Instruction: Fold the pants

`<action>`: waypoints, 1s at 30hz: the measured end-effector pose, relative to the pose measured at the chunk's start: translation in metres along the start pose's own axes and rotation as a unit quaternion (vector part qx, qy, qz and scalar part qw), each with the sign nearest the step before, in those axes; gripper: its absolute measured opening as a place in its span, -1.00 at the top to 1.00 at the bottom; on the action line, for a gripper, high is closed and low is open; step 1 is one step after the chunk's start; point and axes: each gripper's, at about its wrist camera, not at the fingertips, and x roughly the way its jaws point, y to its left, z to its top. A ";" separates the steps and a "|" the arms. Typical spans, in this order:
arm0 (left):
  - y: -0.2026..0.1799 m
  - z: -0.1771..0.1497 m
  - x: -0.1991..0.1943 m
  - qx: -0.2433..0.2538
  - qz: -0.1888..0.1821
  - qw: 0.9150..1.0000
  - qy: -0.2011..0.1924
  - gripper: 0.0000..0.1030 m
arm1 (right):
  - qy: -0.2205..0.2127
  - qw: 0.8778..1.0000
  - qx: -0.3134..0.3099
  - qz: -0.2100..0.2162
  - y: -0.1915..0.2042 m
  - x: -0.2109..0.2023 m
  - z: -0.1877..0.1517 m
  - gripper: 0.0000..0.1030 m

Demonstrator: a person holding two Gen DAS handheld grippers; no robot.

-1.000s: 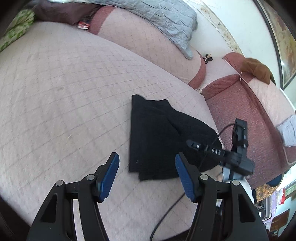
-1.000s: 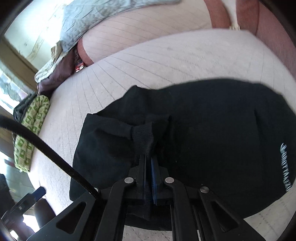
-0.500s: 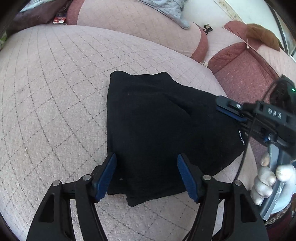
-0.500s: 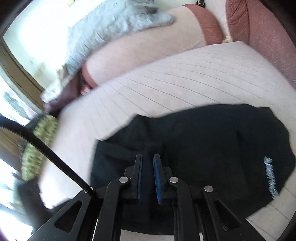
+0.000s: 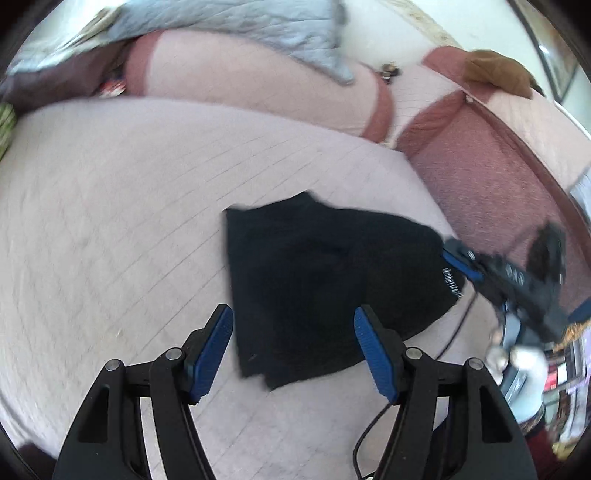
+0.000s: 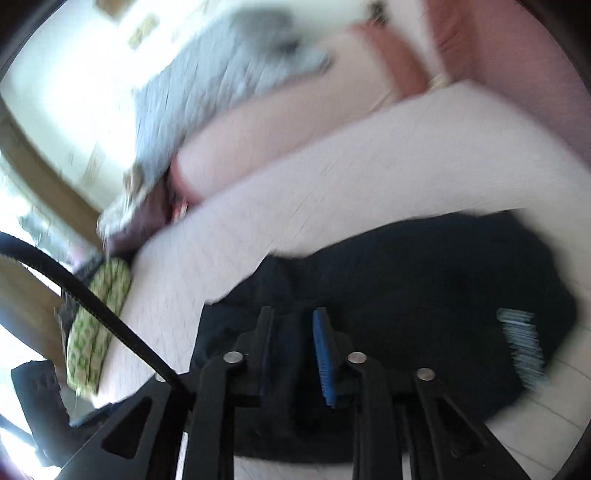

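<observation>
The left gripper (image 5: 293,343) is hanging over the near edge of the pants (image 5: 332,284) with its blue pads (image 5: 373,354) spread wide and nothing between them, the cloth lying below the gap rather than in it. The right gripper (image 6: 291,347) is showing a clear gap between its own fingers, parted and holding nothing, with only black fabric lying underneath; in the left wrist view that same tool (image 5: 517,280) is coming in from the right as a blurred black shape, its blue tip just at the right edge of the garment, and whether it is touching the cloth I cannot tell. The pants are lying folded into a compact dark block on the pink quilted cushion (image 5: 110,258), toward its right side, with a pale printed label (image 6: 521,347) near one corner, smeared too much to read. A black cable (image 6: 92,299) is cutting across the lower left of the right wrist view. Further back, a grey quilted blanket (image 5: 258,26) is draped over the sofa back, a green patterned cloth (image 6: 99,325) is sitting at the cushion's far end, and a brown item (image 5: 495,70) on the armrest is too blurred to identify.
</observation>
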 end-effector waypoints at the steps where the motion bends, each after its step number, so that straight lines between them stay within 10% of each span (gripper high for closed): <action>1: -0.012 0.008 0.005 0.013 -0.009 1.000 0.005 -0.32 | -0.030 0.999 0.013 -0.019 -0.015 -0.020 -0.003 0.24; 6: -0.083 0.044 0.045 0.077 -0.044 0.995 0.048 -0.32 | -0.074 0.988 0.094 -0.094 -0.084 -0.053 -0.020 0.12; 11: -0.160 0.075 0.098 0.144 -0.062 0.983 0.094 -0.32 | -0.040 0.977 0.199 -0.065 -0.125 -0.040 -0.030 0.12; 20: -0.244 0.107 0.231 0.184 -0.078 0.957 0.208 -0.32 | -0.022 0.978 0.202 -0.046 -0.120 -0.014 -0.039 0.13; 30: -0.281 0.086 0.300 0.281 -0.039 0.918 0.279 -0.35 | -0.048 0.984 0.169 -0.040 -0.111 0.006 -0.034 -0.37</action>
